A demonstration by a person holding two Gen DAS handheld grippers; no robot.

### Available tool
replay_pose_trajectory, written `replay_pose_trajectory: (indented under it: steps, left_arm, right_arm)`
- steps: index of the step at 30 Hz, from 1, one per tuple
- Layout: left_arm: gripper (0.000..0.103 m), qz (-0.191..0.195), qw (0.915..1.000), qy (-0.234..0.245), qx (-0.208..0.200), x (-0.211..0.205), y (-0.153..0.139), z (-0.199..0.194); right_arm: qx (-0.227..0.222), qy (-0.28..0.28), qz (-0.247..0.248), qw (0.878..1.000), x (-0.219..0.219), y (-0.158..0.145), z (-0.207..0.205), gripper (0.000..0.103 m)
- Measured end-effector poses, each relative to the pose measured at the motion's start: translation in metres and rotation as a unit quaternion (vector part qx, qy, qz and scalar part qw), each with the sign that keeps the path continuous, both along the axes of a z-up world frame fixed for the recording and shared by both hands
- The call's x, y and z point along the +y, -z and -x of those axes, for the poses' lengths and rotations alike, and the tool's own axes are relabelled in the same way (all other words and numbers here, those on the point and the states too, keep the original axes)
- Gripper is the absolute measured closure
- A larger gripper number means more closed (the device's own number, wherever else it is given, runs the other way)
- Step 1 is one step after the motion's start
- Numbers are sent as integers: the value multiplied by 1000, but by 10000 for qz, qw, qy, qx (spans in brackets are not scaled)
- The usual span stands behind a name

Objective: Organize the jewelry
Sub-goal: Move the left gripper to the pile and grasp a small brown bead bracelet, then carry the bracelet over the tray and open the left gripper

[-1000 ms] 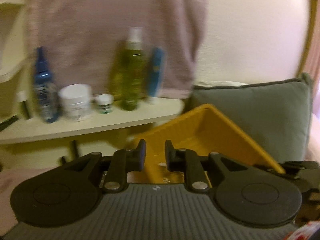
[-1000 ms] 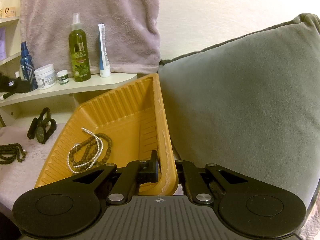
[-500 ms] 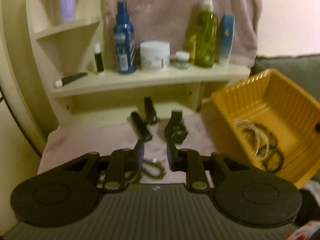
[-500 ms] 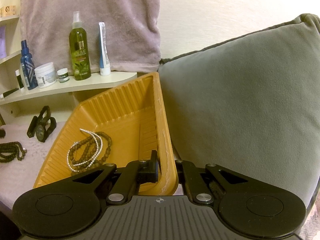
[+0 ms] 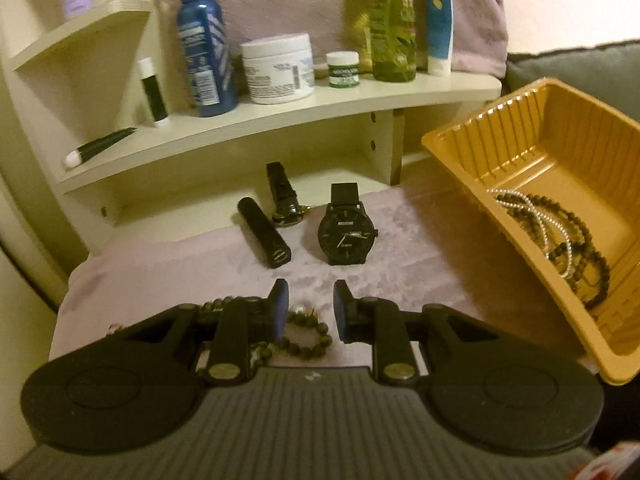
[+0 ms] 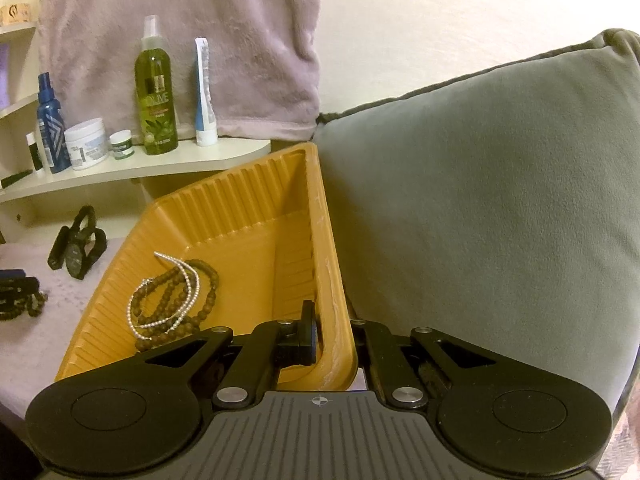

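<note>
now left gripper [image 5: 307, 312] fingers spread over bead bracelet [image 5: 308, 338]; right gripper [image 6: 332, 336] fingers pinching tray [image 6: 240, 216] wall.

The green spray bottle [image 6: 156, 92] on the shelf [image 6: 168, 164] bears the one legible word, "OLIVE", in pale capitals across its label; the smaller print beneath is too fine to read. Left of that bottle, the blue bottle [image 6: 50, 128], the white jar [image 6: 86, 142] and the small green-labelled jar [image 6: 121, 144] carry print that stays unreadable. The black watch's [image 5: 347, 232] dial lettering is blurred.
</note>
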State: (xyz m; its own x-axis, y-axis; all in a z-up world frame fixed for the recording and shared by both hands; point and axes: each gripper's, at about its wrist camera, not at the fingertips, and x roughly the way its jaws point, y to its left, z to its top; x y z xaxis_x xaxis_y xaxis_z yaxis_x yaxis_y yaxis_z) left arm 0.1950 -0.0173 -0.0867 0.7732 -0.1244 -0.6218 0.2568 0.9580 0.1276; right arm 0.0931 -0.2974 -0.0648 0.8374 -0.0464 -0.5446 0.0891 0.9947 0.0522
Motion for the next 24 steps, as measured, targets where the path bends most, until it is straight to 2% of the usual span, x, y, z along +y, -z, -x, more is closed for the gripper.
replay_pose_trajectory:
  steps: [7, 13, 24]
  left_arm:
    - [82, -124, 9993, 152, 309, 2, 16, -20]
    - [82, -192, 9979, 291, 540, 6, 18, -24]
    - [87, -91, 9980, 260, 575, 4, 16, -23]
  right_arm:
    - [30, 12, 28, 10000, 0, 1, -2, 98]
    - [59, 28, 39, 10000, 0, 2, -3, 98]
    - [58, 25, 41, 10000, 0, 1, -3, 98]
